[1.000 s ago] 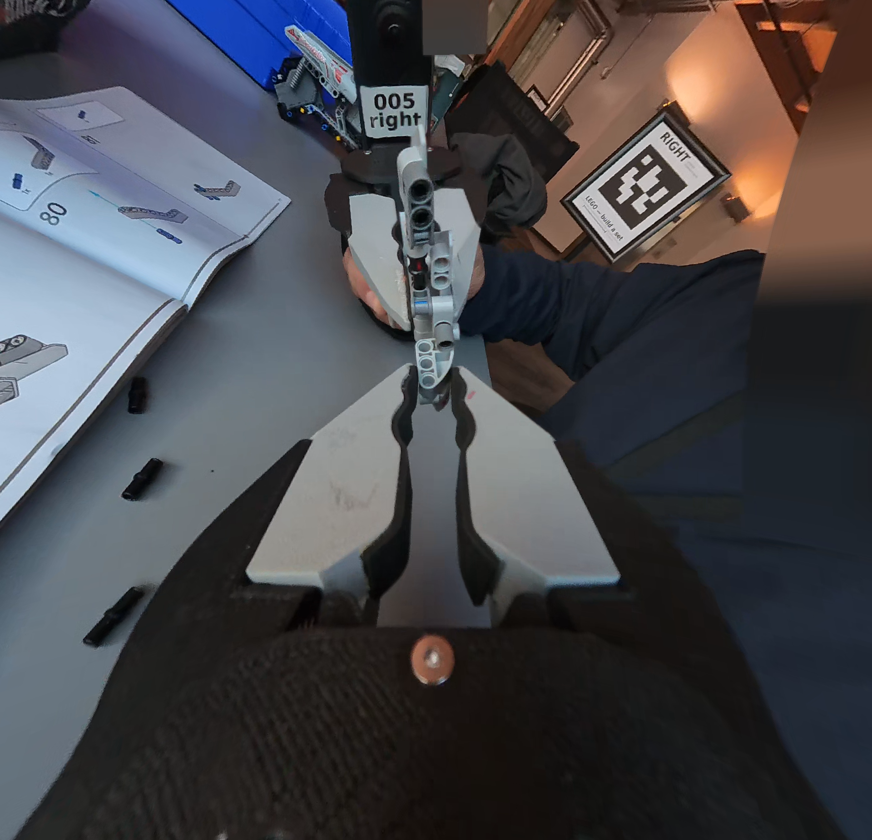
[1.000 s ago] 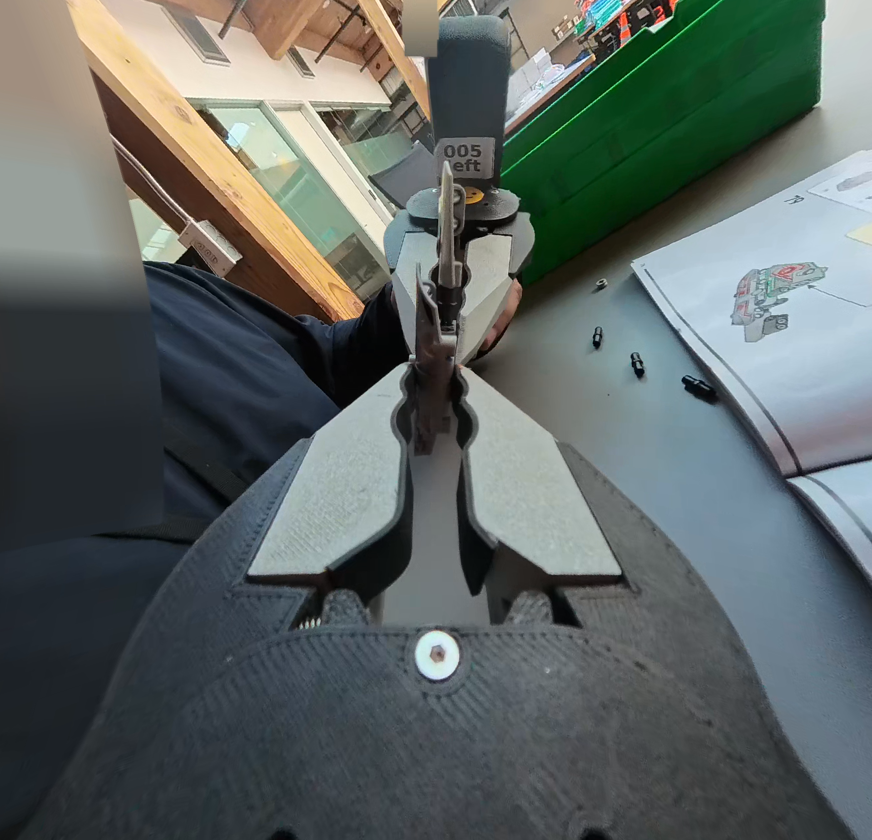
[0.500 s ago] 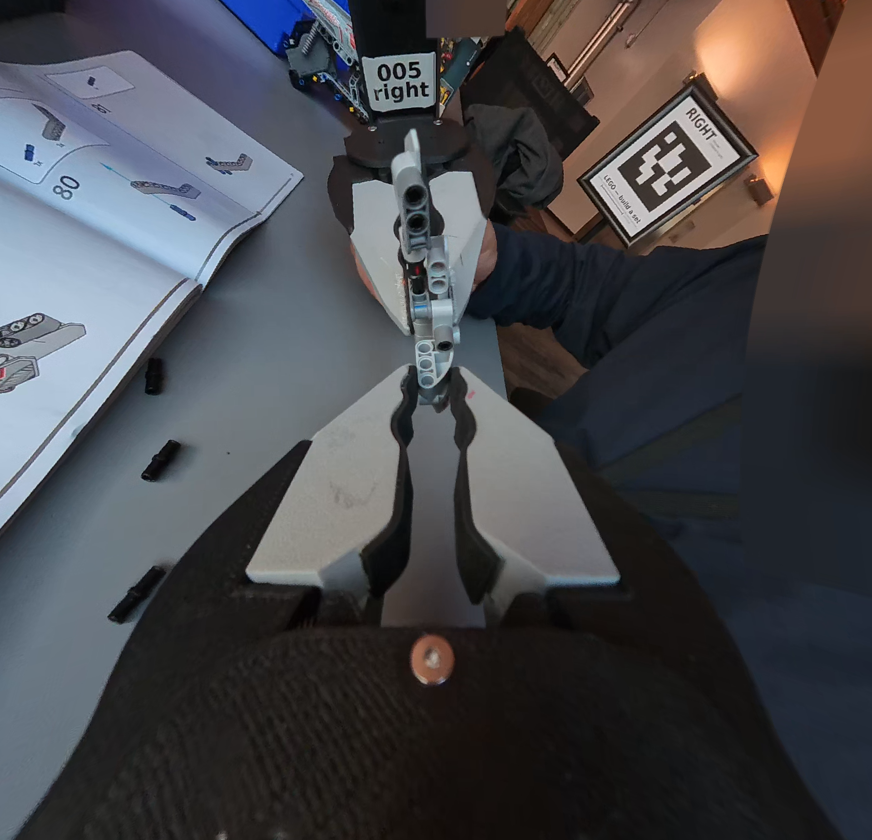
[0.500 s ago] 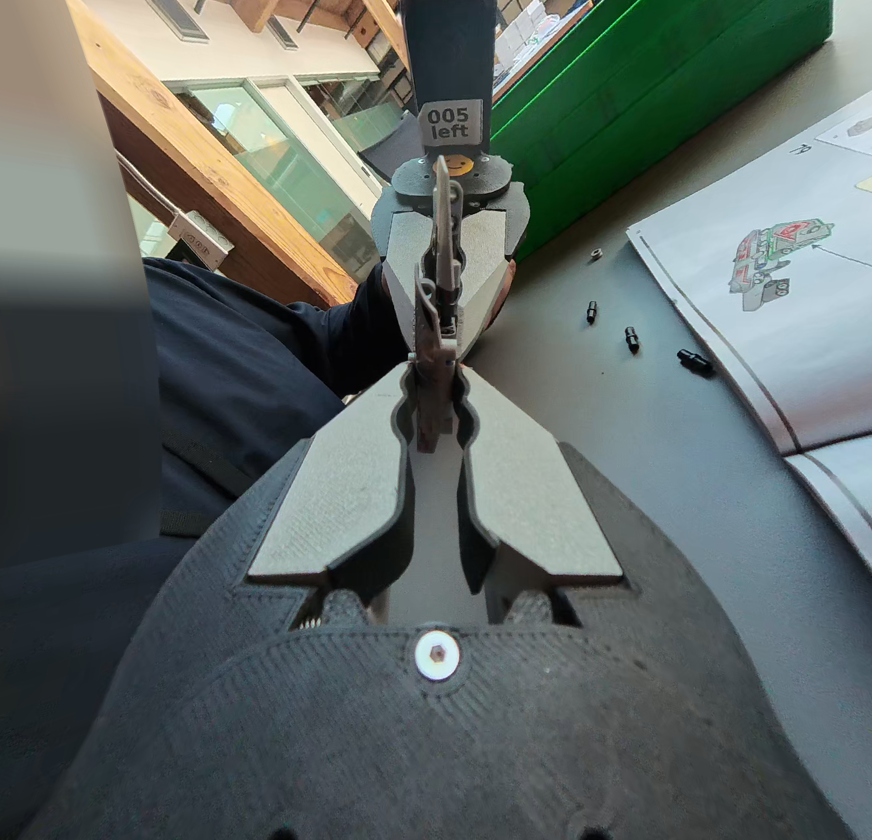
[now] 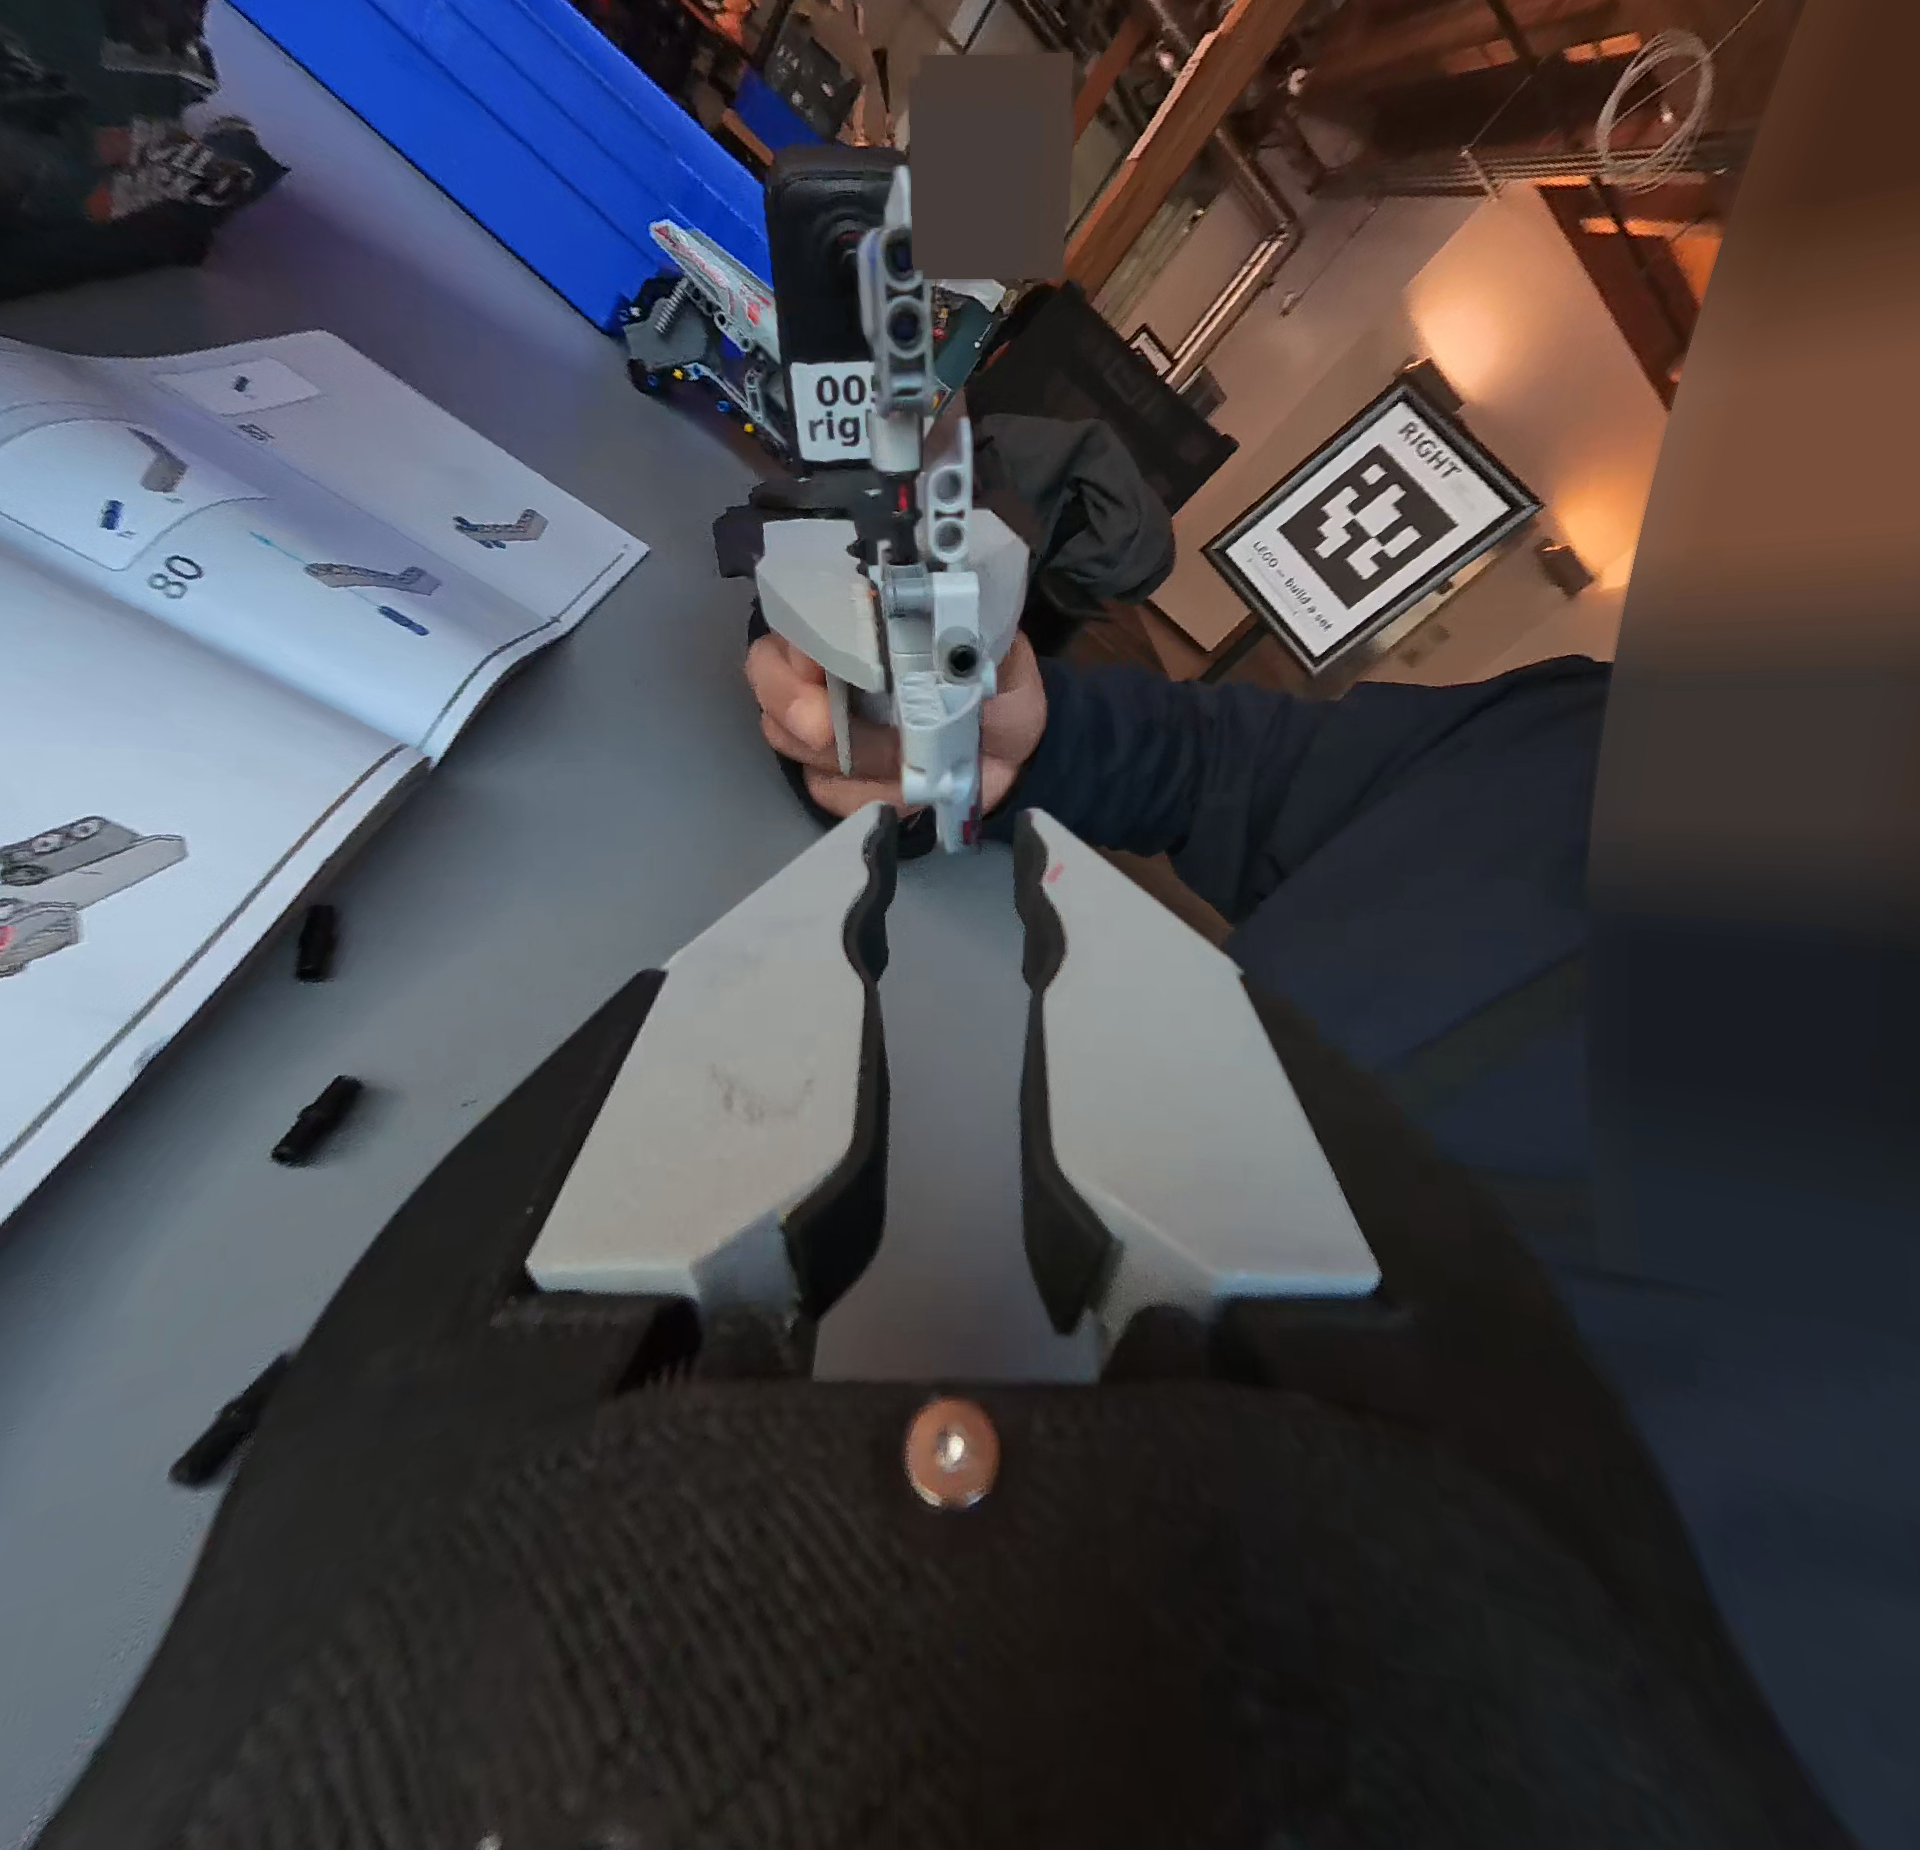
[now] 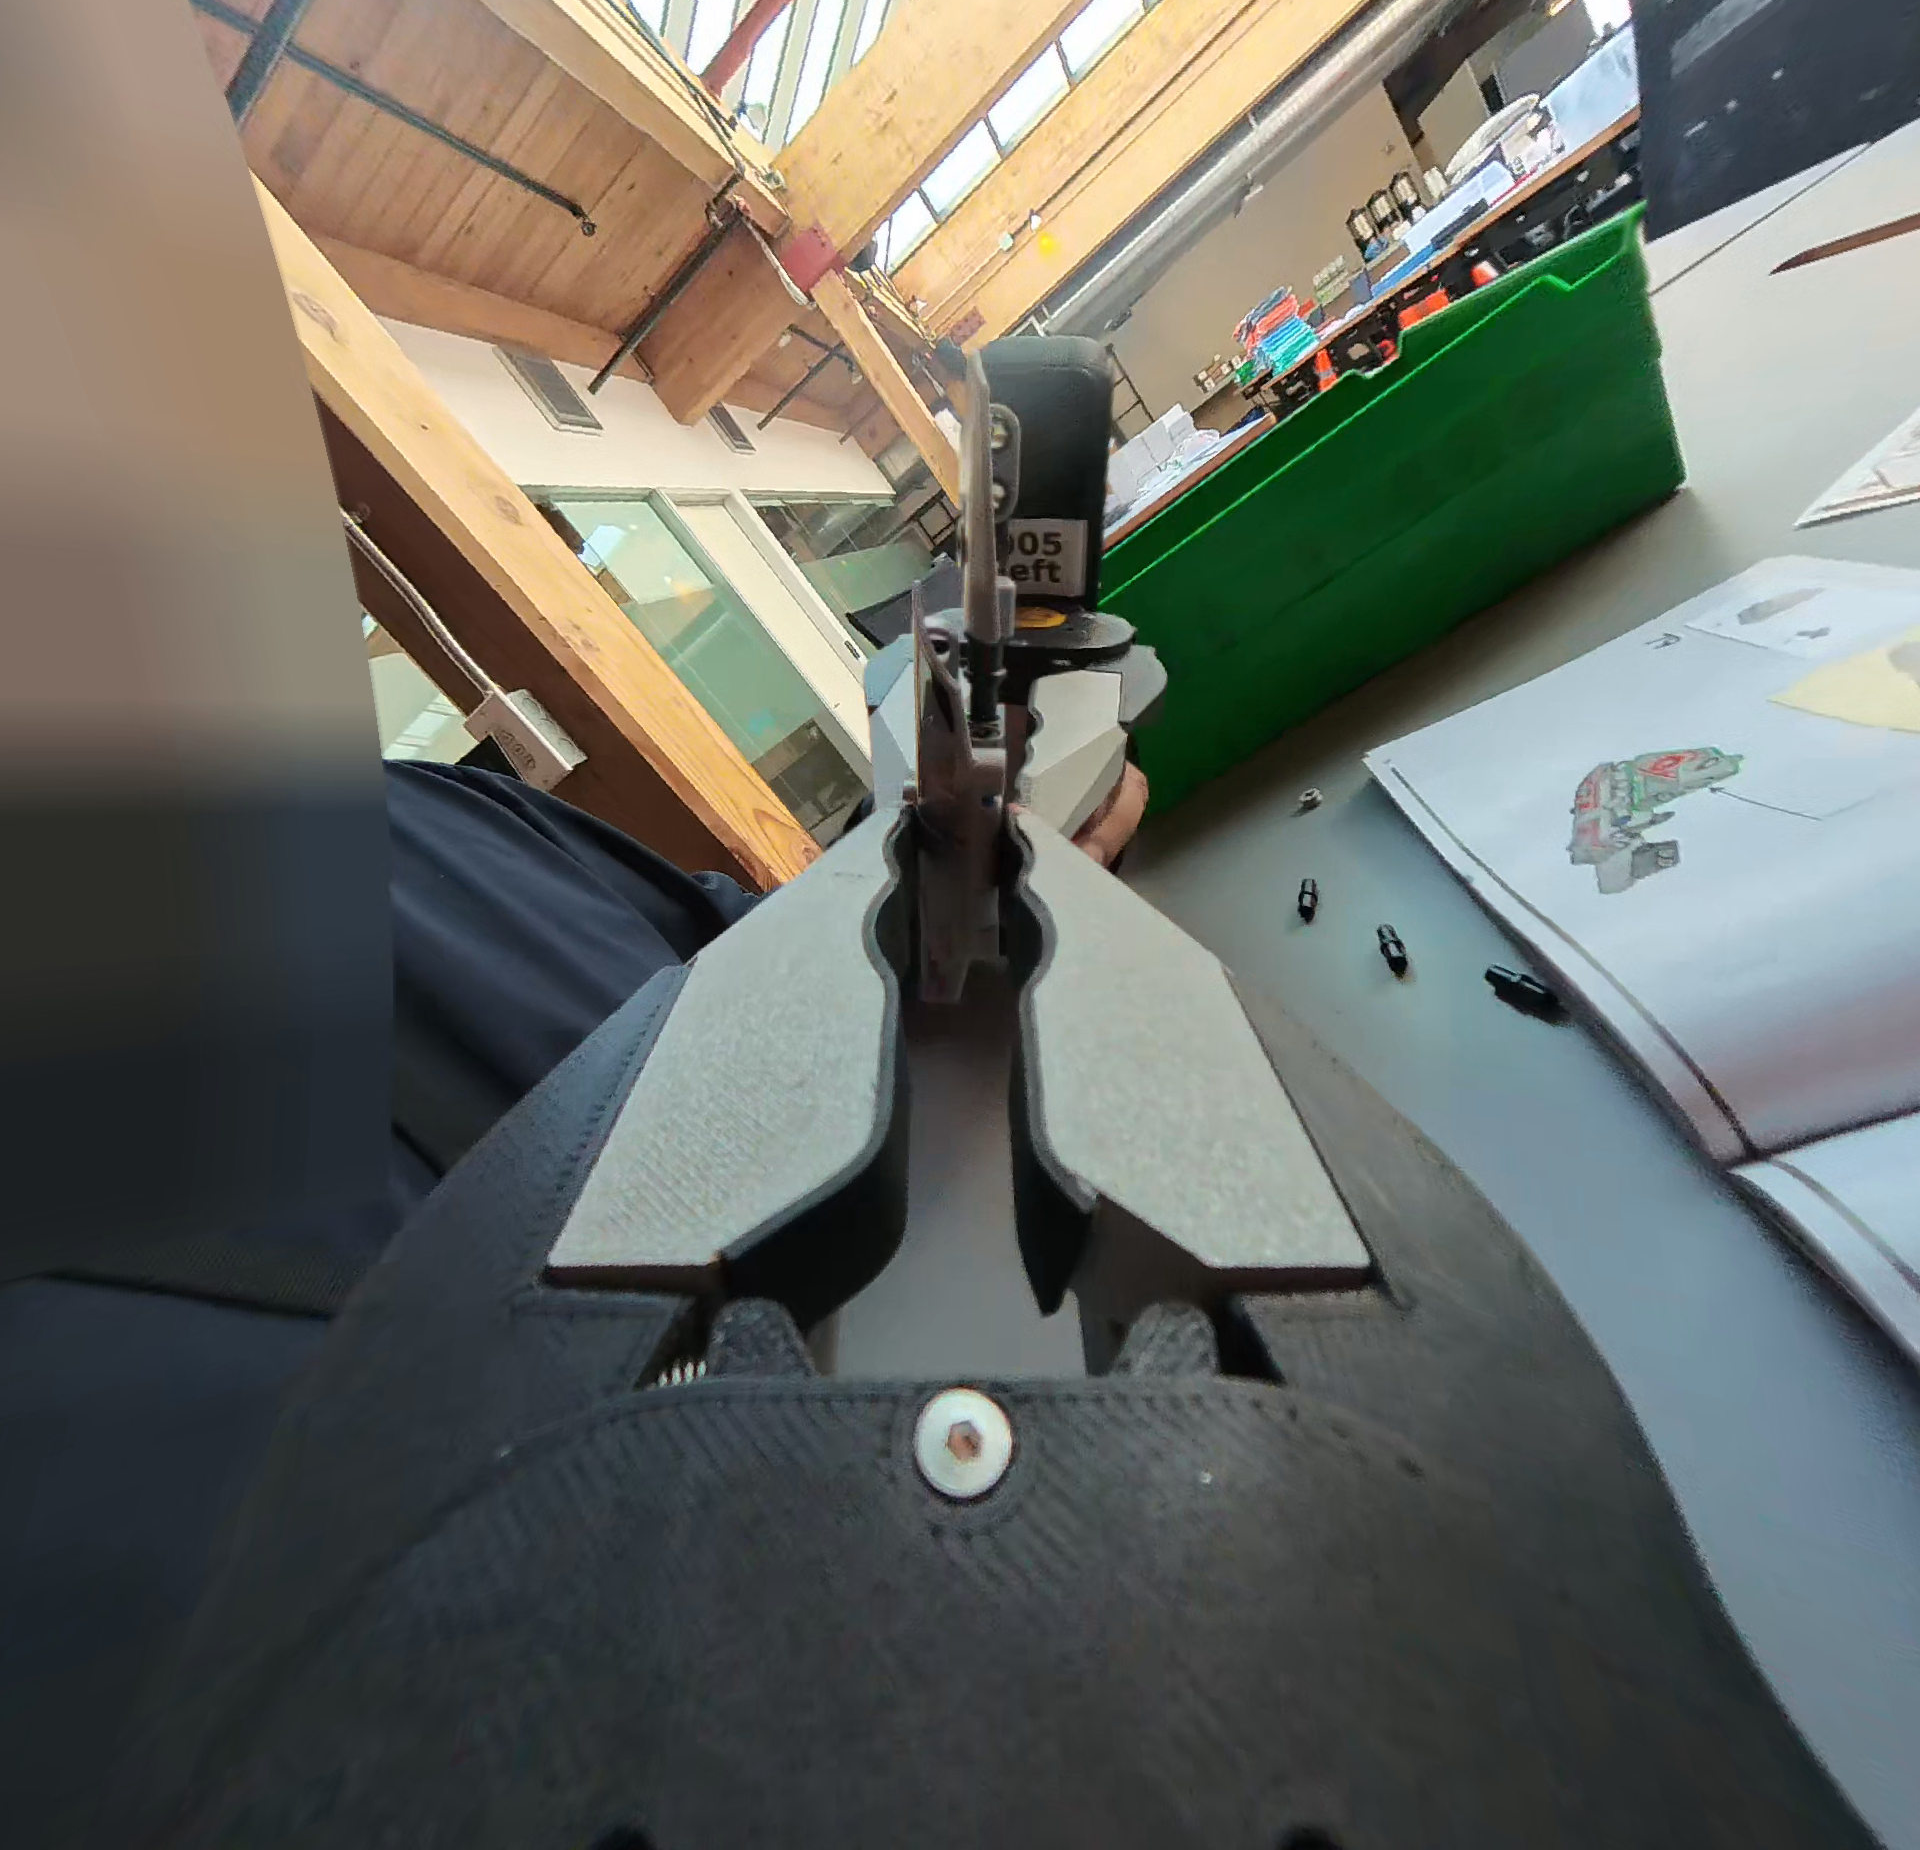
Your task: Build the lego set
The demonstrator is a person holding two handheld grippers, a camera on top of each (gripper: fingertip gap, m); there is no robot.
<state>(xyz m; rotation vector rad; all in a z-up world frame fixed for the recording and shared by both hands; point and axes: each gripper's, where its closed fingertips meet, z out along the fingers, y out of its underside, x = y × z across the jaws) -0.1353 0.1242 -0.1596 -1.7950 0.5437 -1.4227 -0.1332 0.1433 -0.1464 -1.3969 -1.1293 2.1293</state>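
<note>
the left gripper point(image 5: 951, 844) has its fingers parted, with the lower tip of the grey lego beam assembly point(image 5: 925, 595) between the tips; contact cannot be confirmed. the right gripper point(image 6: 958, 850) has its fingers closed on the same assembly, holding it upright above the grey desk point(image 5: 582, 813). three small black lego pins point(image 5: 317, 940) lie on the desk beside the open white instruction booklet point(image 5: 208, 574). farther off stand a blue plastic bin point(image 5: 488, 107) and a green plastic bin point(image 6: 1403, 512).
</note>
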